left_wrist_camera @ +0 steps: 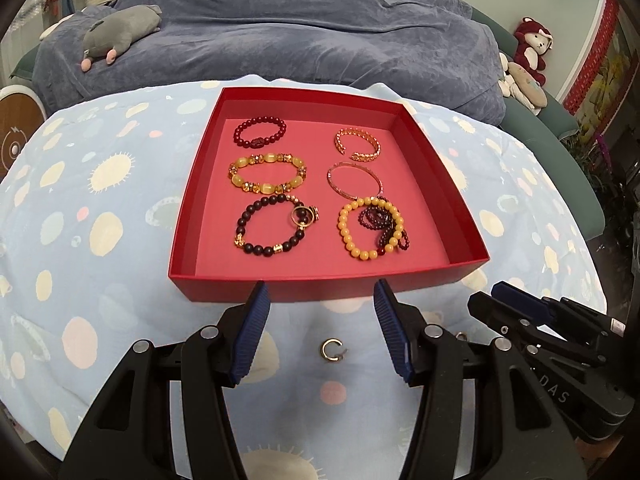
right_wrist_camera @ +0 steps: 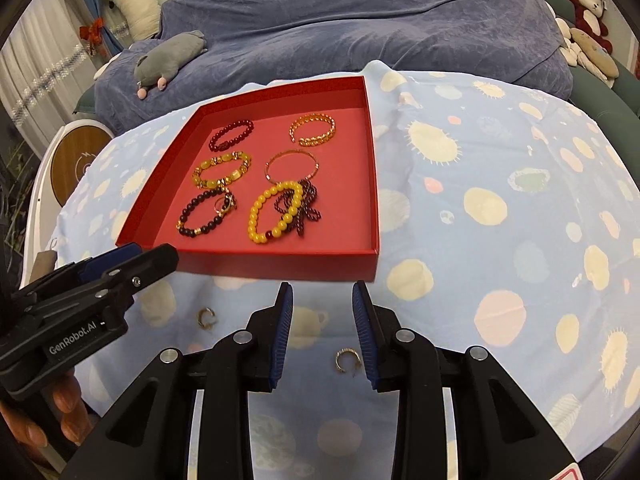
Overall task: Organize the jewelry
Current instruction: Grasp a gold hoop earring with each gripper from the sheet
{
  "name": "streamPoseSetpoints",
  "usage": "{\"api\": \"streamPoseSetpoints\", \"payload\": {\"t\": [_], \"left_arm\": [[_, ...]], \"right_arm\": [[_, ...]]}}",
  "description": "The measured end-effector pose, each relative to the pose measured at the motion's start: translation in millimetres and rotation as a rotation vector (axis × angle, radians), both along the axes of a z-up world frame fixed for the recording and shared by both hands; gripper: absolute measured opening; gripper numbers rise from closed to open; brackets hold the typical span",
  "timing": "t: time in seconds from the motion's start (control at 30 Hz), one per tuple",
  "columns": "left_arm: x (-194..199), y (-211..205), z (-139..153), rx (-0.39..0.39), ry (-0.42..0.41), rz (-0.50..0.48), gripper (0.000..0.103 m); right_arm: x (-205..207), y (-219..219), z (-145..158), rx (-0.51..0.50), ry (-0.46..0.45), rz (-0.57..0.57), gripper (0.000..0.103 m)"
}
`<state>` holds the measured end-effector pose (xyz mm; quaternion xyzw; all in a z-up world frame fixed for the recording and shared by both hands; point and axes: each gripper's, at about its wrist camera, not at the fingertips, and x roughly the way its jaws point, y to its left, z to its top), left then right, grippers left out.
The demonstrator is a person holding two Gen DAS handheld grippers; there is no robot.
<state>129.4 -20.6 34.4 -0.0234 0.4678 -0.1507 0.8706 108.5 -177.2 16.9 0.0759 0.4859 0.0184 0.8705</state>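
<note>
A red tray (left_wrist_camera: 320, 280) (right_wrist_camera: 256, 258) holds several bracelets, among them a yellow bead bracelet (left_wrist_camera: 362, 229) (right_wrist_camera: 274, 212) and a black bead bracelet (left_wrist_camera: 264, 226) with a ring (left_wrist_camera: 303, 216) on it. My left gripper (left_wrist_camera: 322, 300) is open and empty, just before the tray's front wall. An open gold ring (left_wrist_camera: 332, 350) (right_wrist_camera: 207, 317) lies on the cloth between its fingers. My right gripper (right_wrist_camera: 322, 298) is open and empty, with a second open ring (right_wrist_camera: 346, 361) on the cloth near its right finger. The right gripper also shows in the left wrist view (left_wrist_camera: 516, 304).
The table wears a light blue spotted cloth (right_wrist_camera: 500, 200). Behind it is a sofa under a blue-grey cover (left_wrist_camera: 300, 28) with a grey plush toy (left_wrist_camera: 120, 32) and a red plush toy (left_wrist_camera: 532, 48). A round white device (right_wrist_camera: 76, 160) stands at the left.
</note>
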Motion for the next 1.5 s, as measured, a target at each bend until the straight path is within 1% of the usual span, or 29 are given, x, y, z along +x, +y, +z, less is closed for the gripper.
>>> {"api": "streamPoseSetpoints", "payload": {"t": [0.17, 0.33, 0.47, 0.63, 0.87, 1.0, 1.03, 1.27, 1.43, 1.47, 1.5], "left_arm": [[-16.6, 3.8, -11.7, 0.018, 0.024, 0.012, 0.051], [-29.4, 5.3, -24.0, 0.038, 0.049, 0.015, 0.052], [-34.0, 7.3, -30.8, 0.041, 0.065, 0.024, 0.055], [-35.3, 7.3, -36.6, 0.037, 0.08, 0.028, 0.055], [-32.7, 5.1, -39.9, 0.047, 0.082, 0.029, 0.055], [-29.4, 4.4, -42.3, 0.051, 0.085, 0.033, 0.055], [-28.7, 3.7, -42.7, 0.055, 0.083, 0.032, 0.055], [-22.6, -3.1, -47.2, 0.066, 0.076, 0.017, 0.055], [-18.7, -10.2, -48.9, 0.076, 0.067, 0.003, 0.05], [-18.2, -11.7, -49.4, 0.082, 0.063, -0.001, 0.048], [-17.8, -14.0, -49.6, 0.089, 0.057, -0.006, 0.045]], "right_arm": [[-20.7, -4.2, -14.3, -0.007, 0.035, -0.008, 0.031], [-31.1, -8.7, -30.5, -0.006, 0.065, -0.019, 0.031], [-29.5, -11.0, -38.6, 0.007, 0.079, -0.03, 0.031], [-22.5, -7.3, -41.6, 0.007, 0.08, -0.025, 0.031], [-16.2, 3.0, -42.5, -0.031, 0.065, -0.001, 0.031], [-18.6, 4.0, -43.1, -0.054, 0.055, 0.002, 0.022], [-18.9, 2.7, -43.1, -0.05, 0.056, -0.002, 0.017], [-19.7, -0.4, -42.6, -0.027, 0.058, -0.003, 0.017], [-20.2, -1.0, -42.2, -0.008, 0.06, -0.006, 0.016], [-20.2, -1.2, -42.3, -0.006, 0.06, -0.006, 0.016], [-20.4, -1.4, -42.4, -0.004, 0.061, -0.006, 0.017]]}}
